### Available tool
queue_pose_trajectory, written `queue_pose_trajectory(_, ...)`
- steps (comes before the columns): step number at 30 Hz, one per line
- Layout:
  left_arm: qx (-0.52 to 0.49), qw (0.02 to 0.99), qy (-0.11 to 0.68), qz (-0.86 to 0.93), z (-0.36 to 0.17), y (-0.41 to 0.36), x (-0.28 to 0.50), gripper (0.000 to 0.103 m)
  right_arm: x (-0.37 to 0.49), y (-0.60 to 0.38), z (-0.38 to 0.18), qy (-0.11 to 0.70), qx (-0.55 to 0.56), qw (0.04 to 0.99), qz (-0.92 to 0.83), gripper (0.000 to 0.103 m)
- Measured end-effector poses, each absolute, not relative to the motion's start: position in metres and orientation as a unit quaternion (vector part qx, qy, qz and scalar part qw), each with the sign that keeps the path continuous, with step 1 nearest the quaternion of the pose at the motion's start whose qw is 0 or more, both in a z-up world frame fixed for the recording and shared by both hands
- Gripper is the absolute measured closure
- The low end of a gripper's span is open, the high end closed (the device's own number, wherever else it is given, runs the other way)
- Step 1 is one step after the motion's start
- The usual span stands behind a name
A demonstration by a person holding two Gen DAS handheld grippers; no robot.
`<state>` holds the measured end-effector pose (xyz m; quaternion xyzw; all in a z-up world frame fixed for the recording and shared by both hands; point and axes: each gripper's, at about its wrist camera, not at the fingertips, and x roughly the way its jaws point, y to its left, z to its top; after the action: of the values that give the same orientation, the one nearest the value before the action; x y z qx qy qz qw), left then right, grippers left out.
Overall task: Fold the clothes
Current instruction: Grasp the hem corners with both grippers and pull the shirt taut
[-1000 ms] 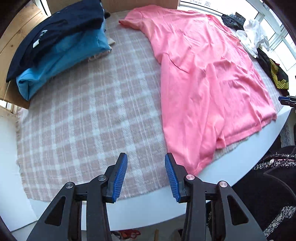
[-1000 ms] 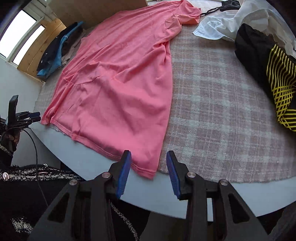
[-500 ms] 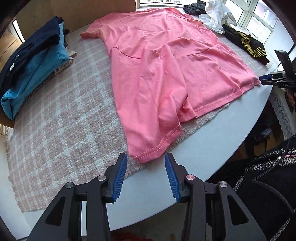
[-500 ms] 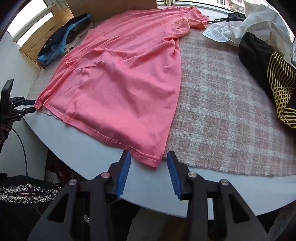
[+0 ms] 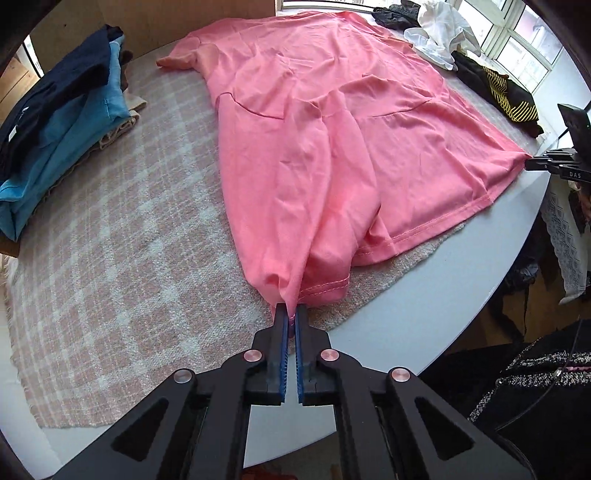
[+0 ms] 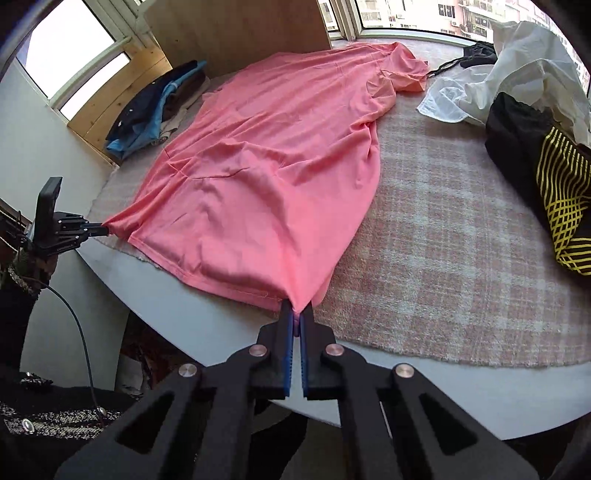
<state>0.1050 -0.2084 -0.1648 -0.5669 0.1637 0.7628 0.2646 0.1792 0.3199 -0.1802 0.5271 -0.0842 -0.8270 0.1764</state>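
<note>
A pink T-shirt (image 5: 332, 129) lies spread flat on a pink checked cloth (image 5: 122, 236) over a round white table (image 5: 436, 295). My left gripper (image 5: 290, 314) is shut on the shirt's near left hem corner, which bunches into the blue pads. My right gripper (image 6: 296, 308) is shut on the other hem corner of the pink T-shirt (image 6: 266, 177), lifting it slightly off the table edge. Each gripper shows in the other's view: the right gripper (image 5: 532, 162) at the far right, the left gripper (image 6: 101, 230) at the left, both pinching pink fabric.
Folded navy and blue clothes (image 5: 55, 122) are stacked at the back left. A white garment (image 6: 491, 85) and a black garment with yellow lines (image 6: 546, 177) lie at the right. A wooden panel (image 6: 236, 33) and windows stand behind. The person's dark tweed sleeve (image 5: 535, 387) is near.
Both grippers went from open to shut on the shirt's two hem corners. The corners now bunch and lift, and the hem is pulled taut between them.
</note>
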Motion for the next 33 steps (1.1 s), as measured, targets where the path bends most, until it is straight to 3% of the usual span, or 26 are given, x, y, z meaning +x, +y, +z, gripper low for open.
queue_pose_trajectory(10, -0.52, 0.265, 0.151, 0.798, -0.1, -0.223, 0.059, 0.101, 0.189, 0.356, -0.106, -0.193, 0.472, 0.171, -0.843, 0.1)
queue_pose_trajectory(16, -0.546, 0.274, 0.171, 0.773, -0.098, -0.218, 0.087, 0.101, 0.201, 0.363, -0.134, -0.211, 0.496, 0.154, -0.828, 0.1)
queue_pose_trajectory(22, -0.582, 0.249, 0.159, 0.758, -0.147, -0.206, 0.046, 0.101, 0.157, 0.377, -0.183, -0.217, 0.528, 0.115, -0.813, 0.1)
queue_pose_trajectory(27, -0.576, 0.252, 0.182, 0.756, -0.155, -0.179, 0.01, 0.101, 0.144, 0.375, -0.187, -0.194, 0.542, 0.111, -0.81, 0.1)
queue_pose_trajectory(33, -0.594, 0.261, 0.206, 0.733, -0.156, -0.179, 0.04, 0.101, 0.182, 0.375, -0.175, -0.186, 0.546, 0.115, -0.809, 0.1)
